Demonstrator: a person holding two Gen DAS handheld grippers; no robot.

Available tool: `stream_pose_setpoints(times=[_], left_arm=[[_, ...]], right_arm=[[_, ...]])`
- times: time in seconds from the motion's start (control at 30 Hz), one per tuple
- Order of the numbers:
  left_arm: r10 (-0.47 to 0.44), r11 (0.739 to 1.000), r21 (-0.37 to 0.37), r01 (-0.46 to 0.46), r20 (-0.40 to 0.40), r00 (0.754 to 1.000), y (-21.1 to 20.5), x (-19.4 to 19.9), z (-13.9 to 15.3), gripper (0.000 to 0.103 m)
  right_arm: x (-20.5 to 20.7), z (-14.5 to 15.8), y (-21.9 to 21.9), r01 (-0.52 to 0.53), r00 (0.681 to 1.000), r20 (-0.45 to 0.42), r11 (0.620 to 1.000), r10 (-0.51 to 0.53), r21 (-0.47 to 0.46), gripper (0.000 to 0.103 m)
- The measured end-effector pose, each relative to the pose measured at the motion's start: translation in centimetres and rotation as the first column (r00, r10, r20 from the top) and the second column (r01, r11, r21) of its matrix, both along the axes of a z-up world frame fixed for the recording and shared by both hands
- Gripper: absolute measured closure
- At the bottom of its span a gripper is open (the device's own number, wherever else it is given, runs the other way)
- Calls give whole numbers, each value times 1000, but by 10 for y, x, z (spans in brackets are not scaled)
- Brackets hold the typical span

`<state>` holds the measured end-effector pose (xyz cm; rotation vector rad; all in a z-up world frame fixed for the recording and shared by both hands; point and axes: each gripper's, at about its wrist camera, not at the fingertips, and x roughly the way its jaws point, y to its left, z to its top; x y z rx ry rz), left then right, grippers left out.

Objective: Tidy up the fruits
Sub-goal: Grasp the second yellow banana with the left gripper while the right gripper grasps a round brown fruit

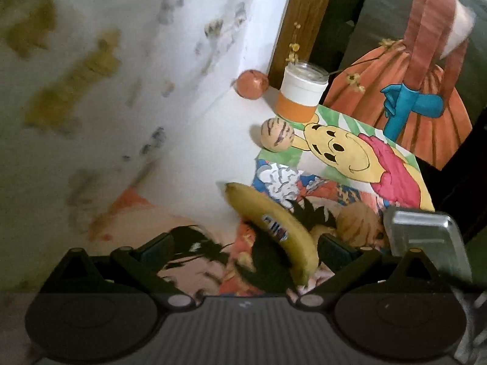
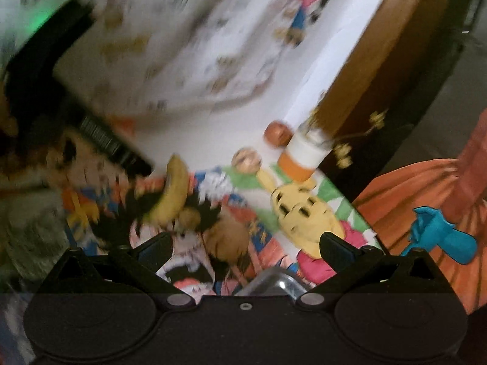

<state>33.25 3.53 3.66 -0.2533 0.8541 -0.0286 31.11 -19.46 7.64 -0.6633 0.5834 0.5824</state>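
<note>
A yellow banana [image 1: 274, 231] with a blue sticker lies on the cartoon-printed cover, between the spread fingers of my left gripper [image 1: 246, 243], which is open and not clamping it. A tan striped round fruit [image 1: 359, 225] rests just right of the banana, beside a metal tray [image 1: 426, 237]. In the blurred right wrist view, that tan fruit [image 2: 225, 240] sits between the wide fingers of my open right gripper [image 2: 246, 243]. The banana [image 2: 173, 188] shows further left there, under the black left gripper [image 2: 76, 106]. The tray corner [image 2: 274, 283] is at the bottom.
Further back lie a second striped round fruit [image 1: 277, 135] and an orange-red fruit [image 1: 252, 84]. A white cup with an orange band [image 1: 301, 94] holds dried flower stems. A wooden post [image 1: 304, 21] stands behind it. A white patterned wall lies to the left.
</note>
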Motion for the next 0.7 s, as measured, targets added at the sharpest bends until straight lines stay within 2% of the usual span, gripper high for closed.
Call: stream_pose_setpoints(times=[0.13, 0.3, 0.4, 0.57, 0.7], left_arm=[[50, 996, -66, -52, -20, 999, -4, 22, -20, 2], [26, 997, -69, -27, -18, 1000, -12, 40, -30, 10], [19, 997, -74, -21, -28, 999, -14, 48, -34, 18], [9, 997, -77, -13, -52, 999, -17, 56, -42, 32], [0, 998, -69, -2, -40, 999, -21, 59, -43, 38]], right_arm=[[18, -25, 7, -13, 999, -37, 1000, 13, -7, 2], [42, -45, 9, -7, 996, -85, 1000, 7, 4, 11], [53, -53, 8, -7, 992, -123, 999, 12, 42, 19], [62, -65, 11, -6, 990, -143, 999, 12, 41, 30], [68, -69, 12, 6, 988, -153, 998, 3, 60, 34]])
